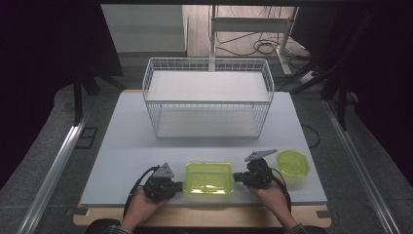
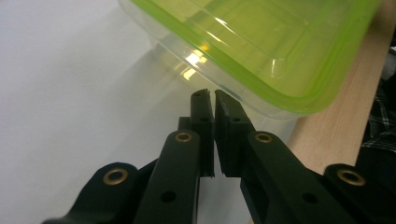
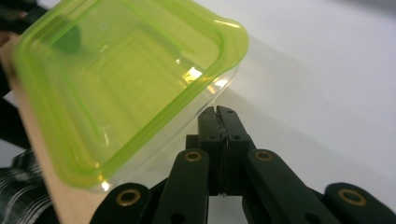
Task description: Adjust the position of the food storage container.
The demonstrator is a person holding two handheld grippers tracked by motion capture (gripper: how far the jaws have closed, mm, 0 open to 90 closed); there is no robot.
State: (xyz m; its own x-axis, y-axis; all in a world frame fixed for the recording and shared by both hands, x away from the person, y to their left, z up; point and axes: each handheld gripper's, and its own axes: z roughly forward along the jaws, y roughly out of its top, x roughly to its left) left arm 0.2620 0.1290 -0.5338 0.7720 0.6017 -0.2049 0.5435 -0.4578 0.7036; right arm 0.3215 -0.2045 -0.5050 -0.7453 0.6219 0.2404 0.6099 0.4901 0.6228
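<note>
The white table (image 1: 122, 146) carries a two-tier wire rack (image 1: 207, 97) at its far middle. Both rack shelves stand bare.

The rectangular container (image 1: 208, 178), clear with a green lid, sits near the table's front edge, between the two grippers. A round container (image 1: 292, 163) with a green lid sits just beyond the right gripper, on the right.

The left gripper (image 1: 181, 185) is closed with nothing between its jaws. Its tips lie against or just short of the left wall of the rectangular container, below the lid rim. The right gripper (image 1: 236, 177) is also closed and empty. Its tips meet the opposite wall in the same manner.

Judged from this layout, the container is braced between two closed tips and clamped by neither.

Risks, largest first:

1. Drop. If the container is lifted toward the rack by side pressure alone, the smooth clear walls may slide off the narrow tips. Uneven hand speed would cause this.
2. Edge fall. The container lies close to the wooden front edge (image 2: 327, 135). A push toward the person may send it off the table.
3. Rotation. Tips set off-centre may spin the container instead of carrying it.
4. Lid release. Tips riding up under the lid rim may pry the lid loose.
5. Collision. The right gripper's body may nudge the round container.
</note>
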